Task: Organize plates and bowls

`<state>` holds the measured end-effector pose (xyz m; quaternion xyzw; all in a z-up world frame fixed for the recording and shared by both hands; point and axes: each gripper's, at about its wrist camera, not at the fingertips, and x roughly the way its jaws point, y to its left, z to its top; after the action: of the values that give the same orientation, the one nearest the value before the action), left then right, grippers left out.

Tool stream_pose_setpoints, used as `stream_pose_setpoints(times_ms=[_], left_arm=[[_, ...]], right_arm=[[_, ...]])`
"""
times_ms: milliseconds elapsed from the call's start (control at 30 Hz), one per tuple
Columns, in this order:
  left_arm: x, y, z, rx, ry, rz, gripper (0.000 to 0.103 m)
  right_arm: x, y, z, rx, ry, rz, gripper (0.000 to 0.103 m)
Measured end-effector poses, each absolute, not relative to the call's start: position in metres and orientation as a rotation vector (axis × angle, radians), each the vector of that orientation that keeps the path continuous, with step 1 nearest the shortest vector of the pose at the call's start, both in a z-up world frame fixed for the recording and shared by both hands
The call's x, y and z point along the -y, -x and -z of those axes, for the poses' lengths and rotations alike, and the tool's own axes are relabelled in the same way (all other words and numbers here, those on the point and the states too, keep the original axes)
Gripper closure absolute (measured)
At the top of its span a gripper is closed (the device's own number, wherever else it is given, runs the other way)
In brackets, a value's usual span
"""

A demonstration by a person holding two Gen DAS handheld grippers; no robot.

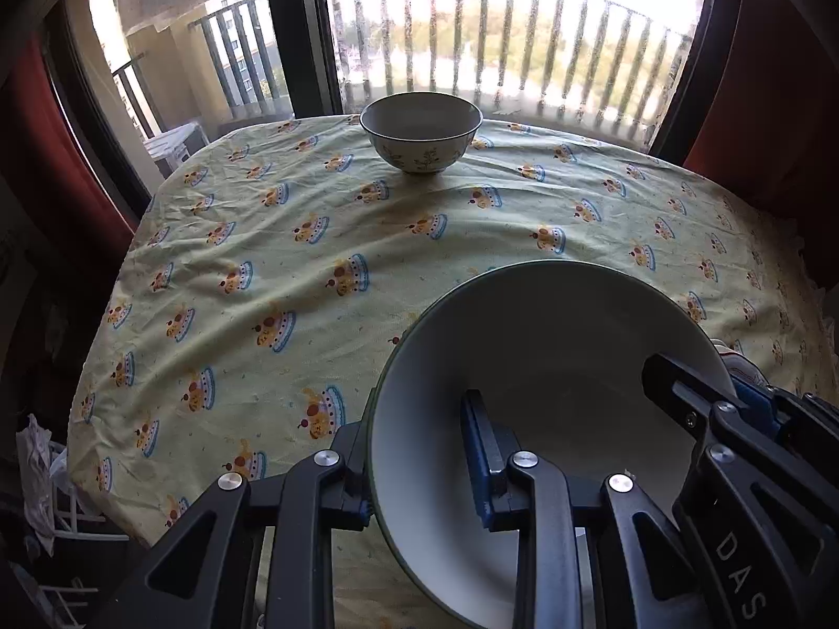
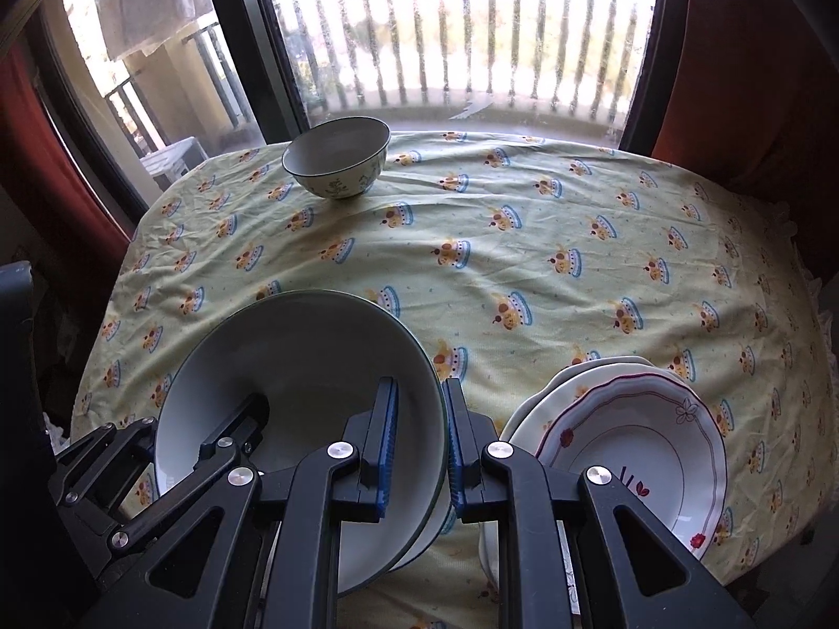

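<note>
The table [image 2: 524, 220] wears a yellow-green printed cloth and fills both views. At 5 o'clock in the right view sits a stack of plates [image 2: 629, 435]. The big bowl [image 1: 545, 367] hangs low at 6 o'clock, carried by both grippers: the left gripper [image 1: 419, 472] pinches its left rim, the right gripper [image 2: 419, 451] pinches its right rim, one finger inside and one outside each. The small bowl [image 1: 421, 131] stands far off at 12 o'clock, near the window edge.

Judged step: carrying the big bowl to its place (likely toward the small bowl). Keep both hands moving together and level, so the rim neither twists nor slips, and steer clear of the plates.
</note>
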<state>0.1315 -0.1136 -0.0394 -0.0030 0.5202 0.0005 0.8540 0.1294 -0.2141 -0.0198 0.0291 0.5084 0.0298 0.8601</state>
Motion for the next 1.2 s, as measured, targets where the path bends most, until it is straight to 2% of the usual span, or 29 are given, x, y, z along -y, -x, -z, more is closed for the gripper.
stream_pose_setpoints(times_ms=[1200], left_arm=[[0.122, -0.129, 0.080, -1.172, -0.054, -0.077, 0.077]], right_arm=[[0.219, -0.130, 0.075, -1.163, -0.055, -0.079, 0.083]])
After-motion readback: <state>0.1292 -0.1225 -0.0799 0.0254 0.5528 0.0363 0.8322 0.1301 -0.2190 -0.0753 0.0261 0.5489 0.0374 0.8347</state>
